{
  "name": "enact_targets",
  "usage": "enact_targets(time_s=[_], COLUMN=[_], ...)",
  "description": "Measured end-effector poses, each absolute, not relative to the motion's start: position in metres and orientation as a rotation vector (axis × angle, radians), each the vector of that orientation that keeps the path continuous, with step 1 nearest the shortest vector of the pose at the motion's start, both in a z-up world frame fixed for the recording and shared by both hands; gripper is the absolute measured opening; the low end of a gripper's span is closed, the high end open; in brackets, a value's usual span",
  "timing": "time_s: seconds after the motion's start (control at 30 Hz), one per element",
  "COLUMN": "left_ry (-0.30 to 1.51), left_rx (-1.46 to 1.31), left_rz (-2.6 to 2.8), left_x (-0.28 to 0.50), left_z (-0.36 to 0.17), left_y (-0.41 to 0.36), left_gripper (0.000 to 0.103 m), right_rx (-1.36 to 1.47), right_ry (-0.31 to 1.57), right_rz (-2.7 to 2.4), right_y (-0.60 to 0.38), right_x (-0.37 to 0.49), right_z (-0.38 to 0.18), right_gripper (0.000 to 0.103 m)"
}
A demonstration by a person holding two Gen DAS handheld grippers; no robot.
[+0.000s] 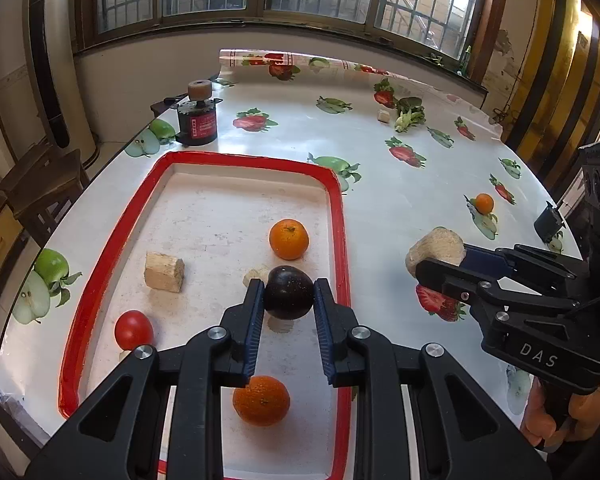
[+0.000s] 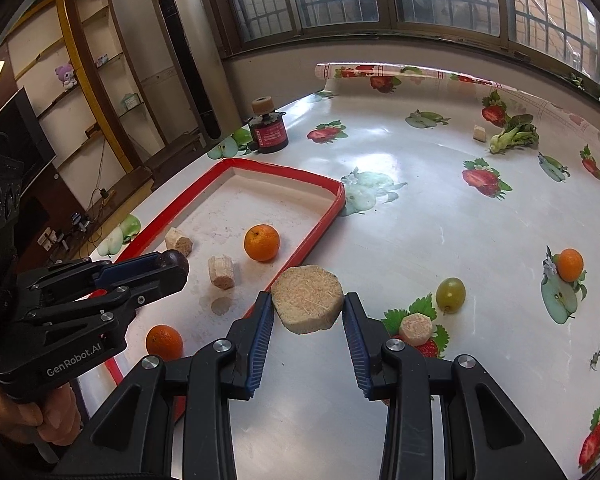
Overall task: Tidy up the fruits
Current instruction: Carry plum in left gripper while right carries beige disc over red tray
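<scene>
**Plum and block held above the tray's edge**

The near end of the tray (image 1: 100, 280) is cut off behind the left gripper (image 1: 289, 294), whose arms also hide part of the closest orange (image 1: 261, 400). A small pale lump behind the plum (image 1: 289, 291) is mostly covered in the left view; the right view shows it as a short fibrous block (image 2: 221, 272). The tomato (image 1: 133, 329) shows in the left view only.

The plum is dark, nearly black, round and glossy, pinched between the left gripper's blue pads and lifted clear of the tray floor (its shadow lies below it). The right gripper (image 2: 307, 308) clamps a flat, tan, many-sided block (image 2: 307, 303) of pressed fibre, held over the tray's red rim.

In the tray lie two oranges, the far one (image 1: 289, 239) bright with a stem dimple, plus a chunk of wood (image 1: 164, 271). Out on the tablecloth (image 2: 420, 216) sit a small orange (image 2: 571, 264), a green grape (image 2: 451, 294), a small hexagonal block (image 2: 416, 328), a leafy green (image 2: 514, 136) and a black canister (image 2: 269, 134).
</scene>
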State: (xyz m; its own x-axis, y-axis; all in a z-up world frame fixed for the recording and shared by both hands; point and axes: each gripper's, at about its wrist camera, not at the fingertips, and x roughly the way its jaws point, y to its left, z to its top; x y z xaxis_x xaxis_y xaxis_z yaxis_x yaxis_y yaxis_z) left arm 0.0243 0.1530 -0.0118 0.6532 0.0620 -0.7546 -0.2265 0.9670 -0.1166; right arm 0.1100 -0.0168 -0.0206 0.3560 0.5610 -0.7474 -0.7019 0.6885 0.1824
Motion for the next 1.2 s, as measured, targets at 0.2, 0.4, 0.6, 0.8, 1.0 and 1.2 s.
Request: enact_targets(time_s=[0.2, 0.4, 0.6, 0.8, 1.0, 1.2], left_ry=[0.849, 0.854, 0.862, 0.851, 0.859, 0.89], left_rx=[-0.212, -0.22, -0.246, -0.277, -0.307, -0.328], left_rz=[0.176, 0.19, 0.211, 0.241, 0.274, 0.292], left_x=[0.025, 0.027, 0.029, 0.036, 0.054, 0.074], left_z=[-0.013, -0.015, -0.017, -0.011, -0.009, -0.016], left_y=[0.162, 0.171, 0.187, 0.211, 0.24, 0.257], left_gripper=[0.022, 0.022, 0.022, 0.022, 0.022, 0.022], right_rx=[-0.184, -0.187, -0.186, -0.175, -0.152, -0.125], right_ry=[0.885, 0.887, 0.887, 0.897, 0.906, 0.928], right_rz=[0.838, 0.854, 0.868, 0.885, 0.893, 0.889], right_y=[-0.006, 0.007, 0.02, 0.037, 0.057, 0.073], right_x=[0.112, 0.116, 0.124, 0.137, 0.155, 0.173], right_z=[-0.019, -0.019, -0.018, -0.019, -0.018, -0.023], right_gripper=[0.036, 0.036, 0.036, 0.036, 0.036, 0.036])
